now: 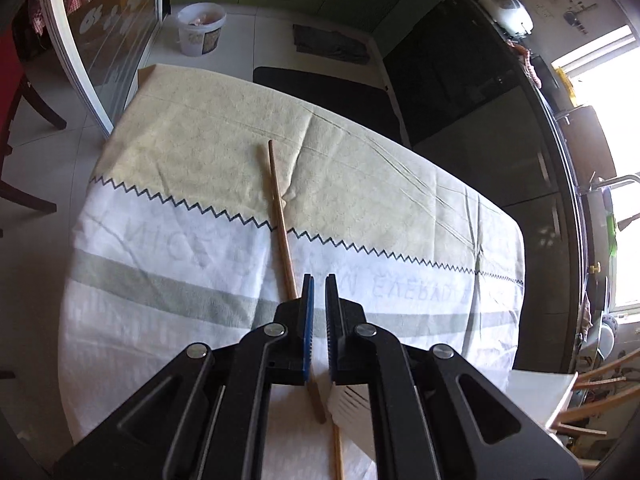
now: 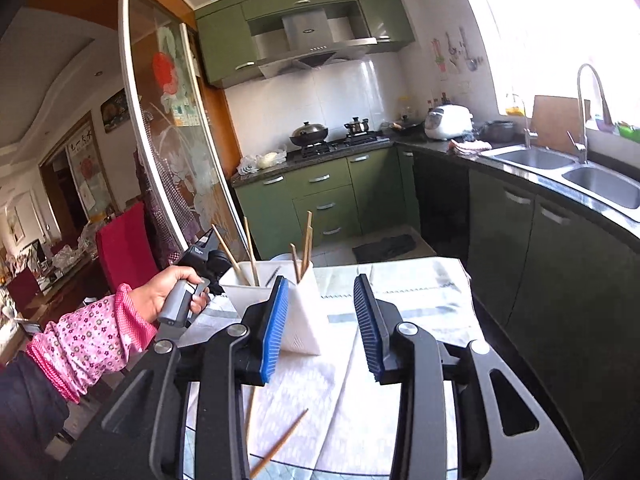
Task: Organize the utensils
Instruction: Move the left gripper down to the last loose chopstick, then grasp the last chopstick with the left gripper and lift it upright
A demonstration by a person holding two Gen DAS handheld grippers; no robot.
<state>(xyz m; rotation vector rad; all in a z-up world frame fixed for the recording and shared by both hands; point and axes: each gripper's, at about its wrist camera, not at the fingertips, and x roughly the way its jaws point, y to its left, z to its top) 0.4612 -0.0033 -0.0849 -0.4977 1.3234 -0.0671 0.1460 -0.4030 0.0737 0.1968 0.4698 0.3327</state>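
Observation:
In the left wrist view a wooden chopstick lies lengthwise on the pale tablecloth. It runs under my left gripper, which points down at the cloth, shut, with nothing between its blue pads. A second chopstick and a corner of the white utensil holder show beneath the fingers. In the right wrist view my right gripper is open and empty, just short of the white holder, in which several chopsticks stand. Two loose chopsticks lie on the cloth below it.
A hand in a pink flowered sleeve holds the left gripper's handle left of the holder. A red chair and a glass sliding door stand at the left. Green cabinets and a sink are at the right. A white bucket stands on the floor.

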